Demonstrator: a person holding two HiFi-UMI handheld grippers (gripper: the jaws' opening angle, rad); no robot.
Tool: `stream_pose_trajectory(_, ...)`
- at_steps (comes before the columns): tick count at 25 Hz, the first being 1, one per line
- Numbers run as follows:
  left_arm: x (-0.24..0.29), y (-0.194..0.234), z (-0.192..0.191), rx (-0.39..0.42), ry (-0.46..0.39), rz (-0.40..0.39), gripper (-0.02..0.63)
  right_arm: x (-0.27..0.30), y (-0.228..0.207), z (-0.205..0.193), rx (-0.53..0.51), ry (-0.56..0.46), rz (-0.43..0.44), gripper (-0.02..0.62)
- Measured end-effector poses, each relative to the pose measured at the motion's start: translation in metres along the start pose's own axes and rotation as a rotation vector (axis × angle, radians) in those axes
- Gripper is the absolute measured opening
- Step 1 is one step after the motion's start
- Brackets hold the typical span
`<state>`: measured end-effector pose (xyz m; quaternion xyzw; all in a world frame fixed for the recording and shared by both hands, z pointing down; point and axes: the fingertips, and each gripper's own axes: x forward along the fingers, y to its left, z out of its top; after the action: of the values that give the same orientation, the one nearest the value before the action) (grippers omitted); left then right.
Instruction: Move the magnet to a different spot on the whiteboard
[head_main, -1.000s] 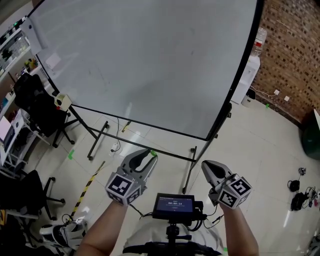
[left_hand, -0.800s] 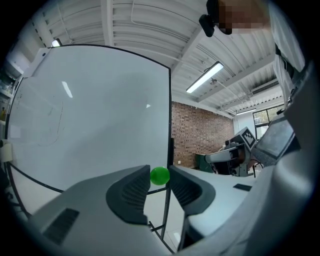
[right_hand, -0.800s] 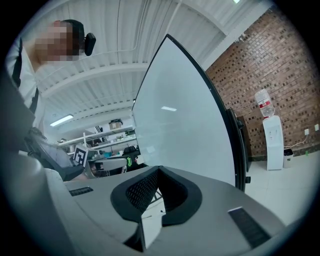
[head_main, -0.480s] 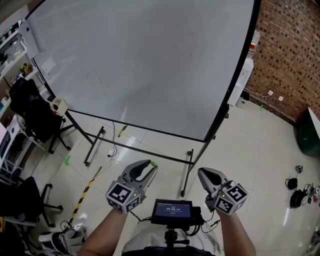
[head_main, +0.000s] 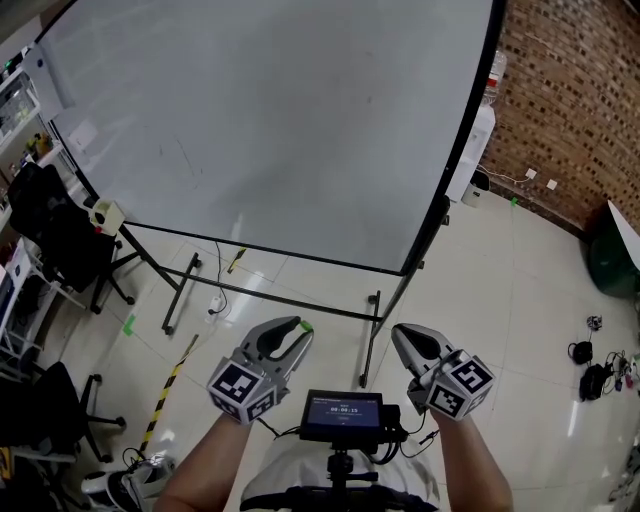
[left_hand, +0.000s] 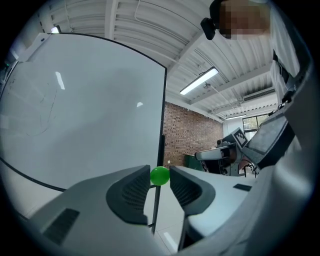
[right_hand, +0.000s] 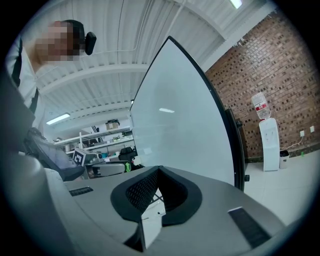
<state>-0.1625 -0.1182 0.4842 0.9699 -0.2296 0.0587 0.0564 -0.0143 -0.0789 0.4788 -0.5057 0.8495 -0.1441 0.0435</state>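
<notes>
Magnet (left_hand: 160, 176) is off the whiteboard (head_main: 280, 130) and pinched between the tips of our left tool (head_main: 298, 331), which we hold low and well short of the board, so the pick looks done. Right tool (head_main: 403, 338) has its jaws together on nothing, parked beside the left. Left to do, by our read: carry the magnet up to a fresh spot on the board, let it stick, then release.

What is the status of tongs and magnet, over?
Left tongs shut on green magnet. Right tongs shut, empty. Whiteboard ahead, not yet reached, nothing in between.
</notes>
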Motion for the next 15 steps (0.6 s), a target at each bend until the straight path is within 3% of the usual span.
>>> stream_pose_trajectory(15, 0.0063, -0.0056, -0.008, 0.002, 0.012, -0.016, 0.144, -0.0022, -0.0023, -0.0007, -0.003, -0.005, -0.008, 0.021)
